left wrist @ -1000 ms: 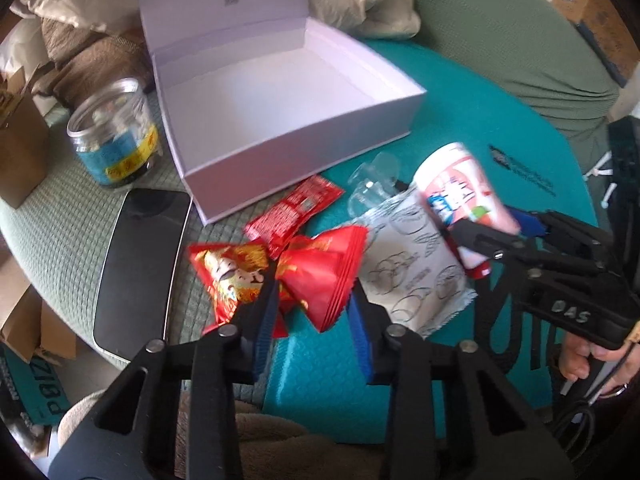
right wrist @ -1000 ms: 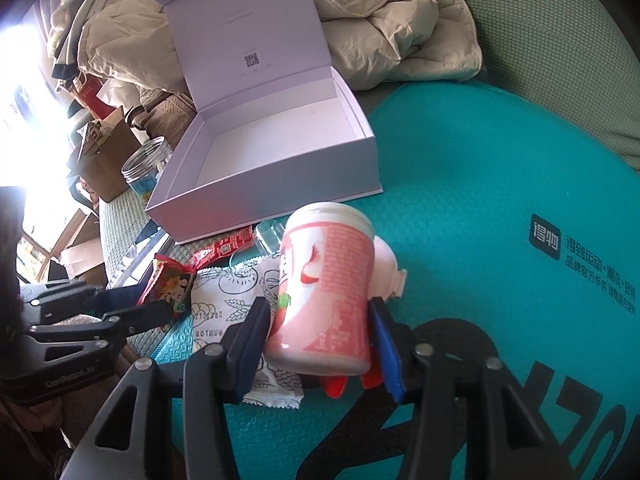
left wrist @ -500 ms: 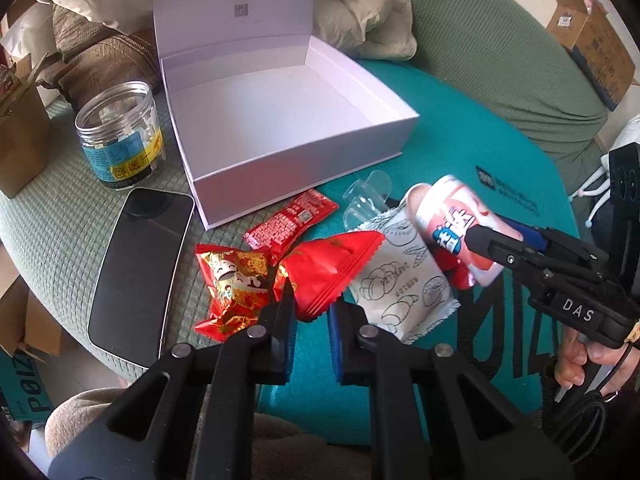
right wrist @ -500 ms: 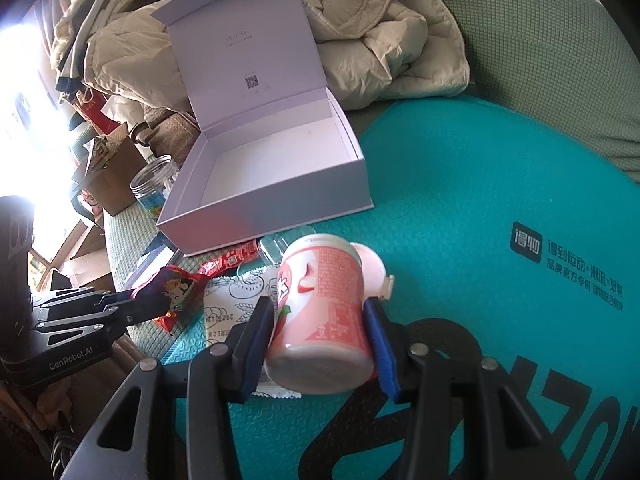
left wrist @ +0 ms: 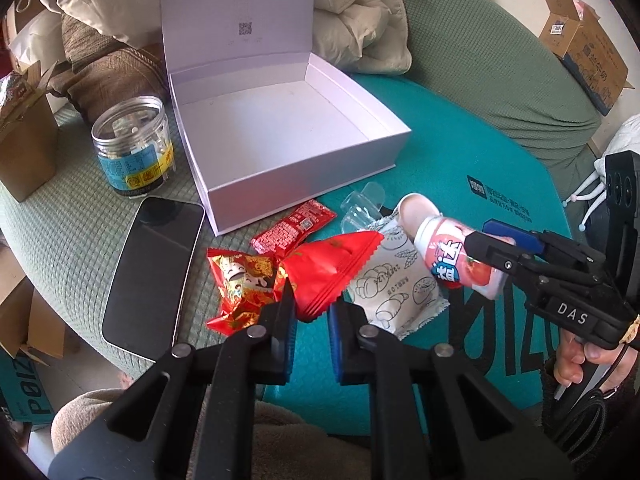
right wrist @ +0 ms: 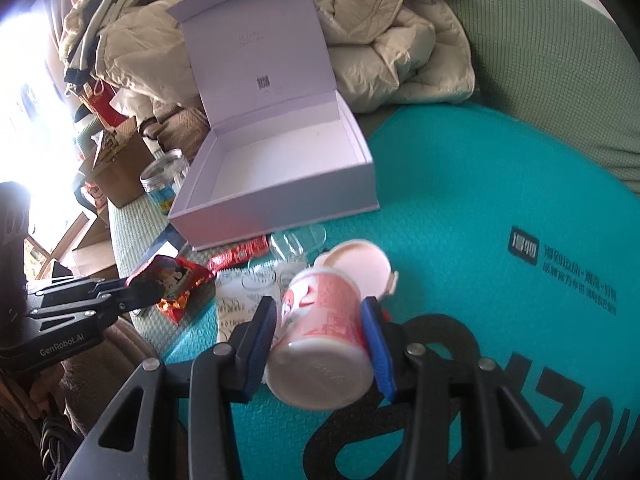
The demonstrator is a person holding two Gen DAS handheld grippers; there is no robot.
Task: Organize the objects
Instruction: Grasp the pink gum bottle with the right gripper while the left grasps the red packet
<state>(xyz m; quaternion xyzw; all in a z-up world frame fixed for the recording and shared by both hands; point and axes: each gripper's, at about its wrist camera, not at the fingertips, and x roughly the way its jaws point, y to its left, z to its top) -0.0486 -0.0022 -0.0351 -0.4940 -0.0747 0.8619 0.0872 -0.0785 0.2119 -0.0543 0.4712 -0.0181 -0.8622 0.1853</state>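
My left gripper (left wrist: 312, 312) is shut on the corner of a red snack packet (left wrist: 332, 268), which is raised a little off the cushion. From the right wrist view, the left gripper (right wrist: 136, 288) shows at the left with that packet (right wrist: 172, 280). The jaws of my right gripper (right wrist: 320, 332) are closing, and their pads press both sides of a pink-and-white bottle (right wrist: 324, 320). The bottle is tilted and its flip lid (right wrist: 360, 260) hangs open. The left wrist view shows the bottle (left wrist: 452, 260) in the right gripper (left wrist: 480, 236). An open, empty white box (left wrist: 304, 184) stands behind.
On the green cushion lie a gold-red candy packet (left wrist: 240, 284), a small red sachet (left wrist: 296, 228), a white bread-print packet (left wrist: 400, 296), a clear plastic piece (left wrist: 360, 208), a phone (left wrist: 152, 272) and a jar (left wrist: 132, 148). A beige jacket (left wrist: 360, 20) lies behind the box.
The left fingers closed on the red packet's corner and lifted it slightly. In the right gripper the bottle tipped further, base toward the camera.
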